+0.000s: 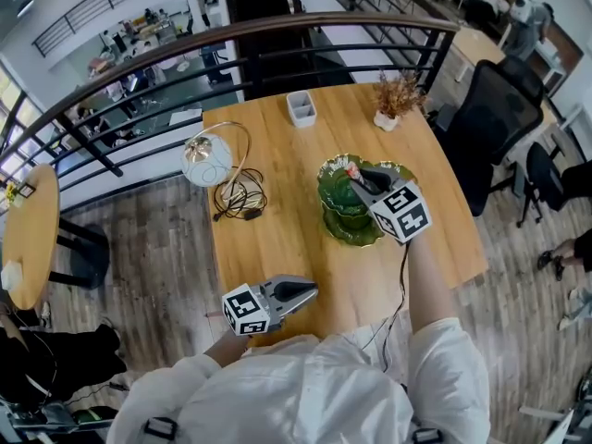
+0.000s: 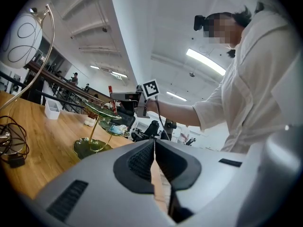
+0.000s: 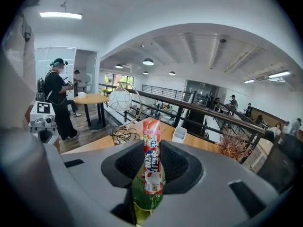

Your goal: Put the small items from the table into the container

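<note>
A round wooden surface (image 1: pixel 277 239) stands by a dark railing. Towards its left side is a lamp (image 1: pixel 205 158) with a white globe on a curved gold stem, and just beside it lies a coiled black cable (image 1: pixel 240 197). Near the person's body, at the near edge of the surface, the left tongs (image 1: pixel 298 292) hang level. In the left gripper view these tongs (image 2: pixel 154 148) are pressed together with nothing between them. At the far edge, a small white box (image 1: pixel 301 109) sits on the wood. Right of the middle stands a green tiered dish (image 1: pixel 338 232) shaped like leaves on a gold stem. The left gripper view shows its tiers from the side (image 2: pixel 94 148), with a small wrapped item (image 2: pixel 116 129) lying on a middle tier. The right tongs (image 1: pixel 354 176) are tilted down over the top of the dish, and they (image 3: pixel 152 174) are clamped at a narrow width on a long red and white candy packet (image 3: pixel 152 145), which stands upright between the pads, the green of the dish showing right below it. Whether the packet touches the dish cannot be told. Farther right, near the far edge, a small pot of dried brown plant (image 1: pixel 396 95) stands on the surface.
</note>
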Motion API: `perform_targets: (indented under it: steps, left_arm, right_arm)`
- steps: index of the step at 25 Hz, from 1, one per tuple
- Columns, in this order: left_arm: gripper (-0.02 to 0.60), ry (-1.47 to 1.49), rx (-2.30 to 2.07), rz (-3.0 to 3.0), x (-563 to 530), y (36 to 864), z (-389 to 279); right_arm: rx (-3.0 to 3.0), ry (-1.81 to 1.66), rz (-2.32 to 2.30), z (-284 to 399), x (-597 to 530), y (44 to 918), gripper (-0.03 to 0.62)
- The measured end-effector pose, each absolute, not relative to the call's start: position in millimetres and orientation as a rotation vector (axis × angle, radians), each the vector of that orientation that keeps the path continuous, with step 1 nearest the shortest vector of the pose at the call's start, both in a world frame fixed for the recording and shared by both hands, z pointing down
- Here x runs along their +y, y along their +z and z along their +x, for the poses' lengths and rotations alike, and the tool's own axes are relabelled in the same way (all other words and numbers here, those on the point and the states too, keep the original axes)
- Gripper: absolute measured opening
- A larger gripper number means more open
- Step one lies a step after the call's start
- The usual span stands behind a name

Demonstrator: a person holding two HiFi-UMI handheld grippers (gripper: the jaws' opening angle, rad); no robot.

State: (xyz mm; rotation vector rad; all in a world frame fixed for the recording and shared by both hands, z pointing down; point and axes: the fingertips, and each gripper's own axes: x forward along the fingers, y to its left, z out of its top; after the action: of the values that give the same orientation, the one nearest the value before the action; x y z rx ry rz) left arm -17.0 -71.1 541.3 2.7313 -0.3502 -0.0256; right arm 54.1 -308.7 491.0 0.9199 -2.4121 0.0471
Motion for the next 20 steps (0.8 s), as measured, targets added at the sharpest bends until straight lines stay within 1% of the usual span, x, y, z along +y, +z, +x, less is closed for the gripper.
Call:
perform_targets:
  steps: [6,12,14,20]
  left_arm:
    - [0.008,-0.032,-0.357,2.729,-72,542,-21]
    - [0.009,-0.036,-0.362,2.726,-73,541,-25]
    - [0.008,-0.037,-0.364,2.725,-73,541,-26]
    - [0.009,-0.043,-0.36,2.735,-74,541,-26]
  right_arm:
    - [-2.291,0.031,0.867,50,-319,514,0.106]
    - [-2.254,0.066,0.9,50,-324,519,0.109]
    - [-2.257,0.08,0.915,51,-325,519,0.158]
    - [-2.289,0.099,0.988,59,-324,510,0.166]
